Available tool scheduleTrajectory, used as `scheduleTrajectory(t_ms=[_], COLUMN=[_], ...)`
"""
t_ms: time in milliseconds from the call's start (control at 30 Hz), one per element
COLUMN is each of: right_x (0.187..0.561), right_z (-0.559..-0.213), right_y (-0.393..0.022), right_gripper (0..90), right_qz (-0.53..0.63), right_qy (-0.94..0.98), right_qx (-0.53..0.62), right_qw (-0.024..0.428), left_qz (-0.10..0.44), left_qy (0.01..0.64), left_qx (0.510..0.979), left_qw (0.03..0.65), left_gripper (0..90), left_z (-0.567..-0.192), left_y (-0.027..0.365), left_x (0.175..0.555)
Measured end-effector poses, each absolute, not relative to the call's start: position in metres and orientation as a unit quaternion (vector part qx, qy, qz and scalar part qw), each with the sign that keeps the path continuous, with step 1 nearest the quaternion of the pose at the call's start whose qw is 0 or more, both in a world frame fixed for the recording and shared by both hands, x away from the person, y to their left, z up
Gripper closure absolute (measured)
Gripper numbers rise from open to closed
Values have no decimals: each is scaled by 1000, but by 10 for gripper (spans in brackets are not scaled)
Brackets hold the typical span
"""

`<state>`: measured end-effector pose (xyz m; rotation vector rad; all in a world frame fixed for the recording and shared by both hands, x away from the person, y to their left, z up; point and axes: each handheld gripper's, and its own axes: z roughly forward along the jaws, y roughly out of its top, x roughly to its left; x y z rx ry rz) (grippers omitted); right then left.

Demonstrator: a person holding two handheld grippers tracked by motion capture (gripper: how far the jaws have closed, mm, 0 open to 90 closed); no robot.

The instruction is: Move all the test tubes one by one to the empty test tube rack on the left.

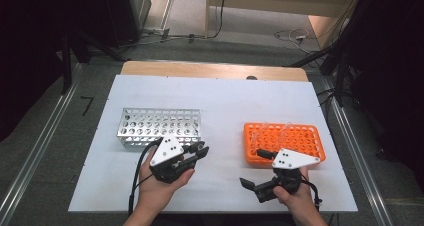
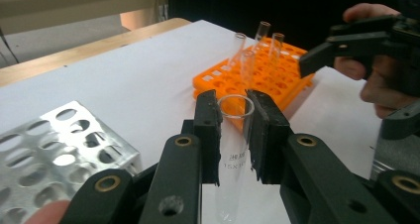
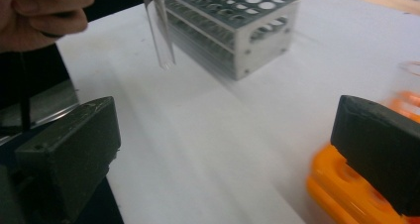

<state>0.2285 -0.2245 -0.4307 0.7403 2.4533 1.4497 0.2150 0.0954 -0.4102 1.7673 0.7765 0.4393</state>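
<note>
Your left gripper (image 2: 233, 116) fingers clamp 1 glass test tube (image 2: 233, 149) near its rim, above the tabletop (image 1: 220, 96) between both racks. Keep it vertical and line it over a hole in the metal rack (image 1: 160, 126) at 10 o'clock. Your right gripper (image 1: 252, 178) fingers stand wide and empty beside the orange rack (image 1: 290, 136), whose 4 tubes (image 2: 260, 40) stay clear at 3 o'clock.
</note>
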Motion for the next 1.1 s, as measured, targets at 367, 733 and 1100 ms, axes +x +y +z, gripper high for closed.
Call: scheduleTrajectory(t_ms=[367,733,1100], right_x=[227,229,231], right_z=[-431,-440,-442], right_y=[-274,-311,-320], right_gripper=[0,0,0], right_qz=[483,479,481], right_qy=[816,804,797], right_qx=[290,326,337], right_qw=[125,136,143], left_qz=[202,211,211], left_qy=[351,361,379], left_qx=[736,729,718], left_qw=[543,542,544], left_gripper=[765,766,766], left_z=[-402,-393,-391], left_y=[112,117,121], left_x=[242,277,313])
